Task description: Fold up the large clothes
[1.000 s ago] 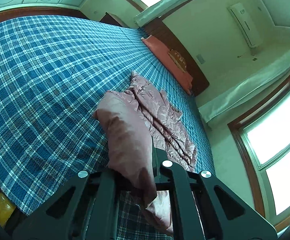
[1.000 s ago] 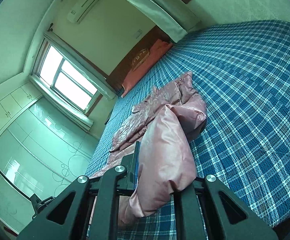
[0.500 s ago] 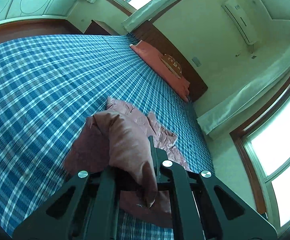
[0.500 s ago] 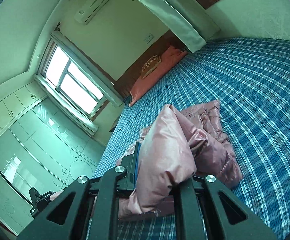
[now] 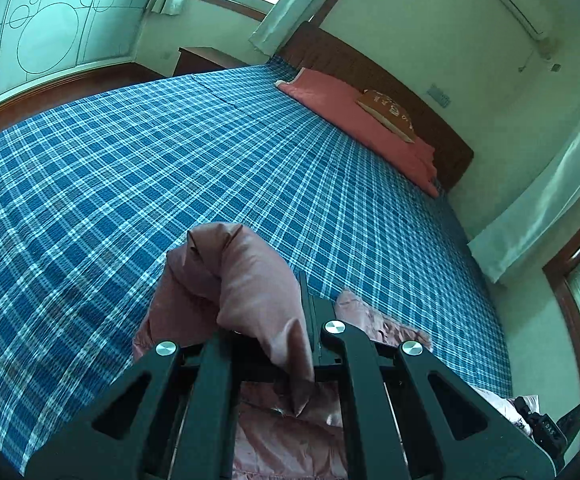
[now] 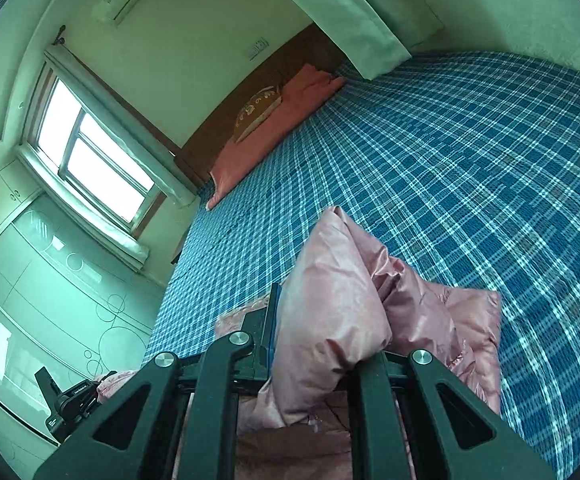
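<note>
Pink padded jacket (image 5: 258, 292) lies on the blue plaid bed cover (image 5: 170, 168), near the foot end, w/ two bunches lifted off it. Left gripper (image 5: 268, 320) is clamped tight on one puffy fold, fabric bulging up btwn its black fingers. Right gripper (image 6: 321, 332) is likewise closed hard on another shiny fold; rest of the jacket sags to the cover below and beside it. Far off at the headboard (image 6: 226, 120) sits a salmon pillow (image 6: 274, 128) w/ a small patterned cushion (image 6: 258, 110) on top.
</note>
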Demonstrator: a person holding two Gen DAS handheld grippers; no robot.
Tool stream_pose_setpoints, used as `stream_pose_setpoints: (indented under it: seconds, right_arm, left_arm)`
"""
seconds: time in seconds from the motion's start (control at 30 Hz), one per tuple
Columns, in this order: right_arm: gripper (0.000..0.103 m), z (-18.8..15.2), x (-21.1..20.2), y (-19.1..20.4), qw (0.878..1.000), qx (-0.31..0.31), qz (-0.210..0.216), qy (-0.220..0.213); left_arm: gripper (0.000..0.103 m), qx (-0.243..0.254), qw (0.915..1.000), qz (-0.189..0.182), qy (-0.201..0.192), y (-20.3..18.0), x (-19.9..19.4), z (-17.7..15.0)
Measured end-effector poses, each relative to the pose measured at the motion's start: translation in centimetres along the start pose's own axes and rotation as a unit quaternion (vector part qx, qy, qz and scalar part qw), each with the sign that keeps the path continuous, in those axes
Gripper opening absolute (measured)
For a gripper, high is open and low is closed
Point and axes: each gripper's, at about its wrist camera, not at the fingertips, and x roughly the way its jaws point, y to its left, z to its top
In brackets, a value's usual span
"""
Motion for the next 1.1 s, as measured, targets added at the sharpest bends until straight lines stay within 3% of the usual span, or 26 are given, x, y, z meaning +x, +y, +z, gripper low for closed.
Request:
stream_pose_setpoints:
  seconds: [0.2, 0.3, 0.33, 0.43, 0.53, 0.6, 0.77, 1.1]
  right_arm:
    - [0.012, 0.6, 6.4, -1.9, 0.998, -0.009, -0.044, 0.035]
    - [0.021, 0.7, 7.5, -2.9, 0.998, -0.003, -0.045, 0.045]
    - [0.024, 0.6, 7.6, -3.0, 0.998, -0.004, -0.042, 0.049]
    - [0.039, 0.7, 7.0, -2.7, 0.998, -0.016, -0.032, 0.045]
    - [0.055, 0.8, 5.2, -2.0, 0.999, -0.021, -0.021, 0.025]
    - [0.063, 0.5, 3.7, -1.2, 1.000, -0.026, -0.016, 0.007]
    - [0.064, -1.1, 2.7, 1.6, 0.997, -0.072, -0.020, 0.008]
    - [0.064, -3.8, 13.5, 7.4, 0.974, -0.187, -0.089, 0.092]
  left_arm:
    - [0.007, 0.033, 0.9980, 0.052, 0.018, -1.0, 7.2, -0.1]
    - [0.013, 0.055, 0.9963, 0.062, 0.019, -1.8, 9.1, -0.1]
    - [0.020, 0.059, 0.9962, 0.061, 0.021, -1.9, 9.3, 0.0]
    - [0.060, 0.059, 0.9977, 0.028, 0.018, -2.0, 8.7, 0.3]
    - [0.067, 0.070, 0.9974, 0.020, -0.006, -2.4, 7.0, 1.0]
    - [0.068, 0.074, 0.9970, 0.016, -0.016, -2.5, 5.5, 1.1]
    - [0.068, 0.116, 0.9927, 0.031, -0.016, -2.5, 3.8, -0.4]
    - [0.068, 0.140, 0.9875, 0.057, 0.046, -3.9, 10.1, -2.3]
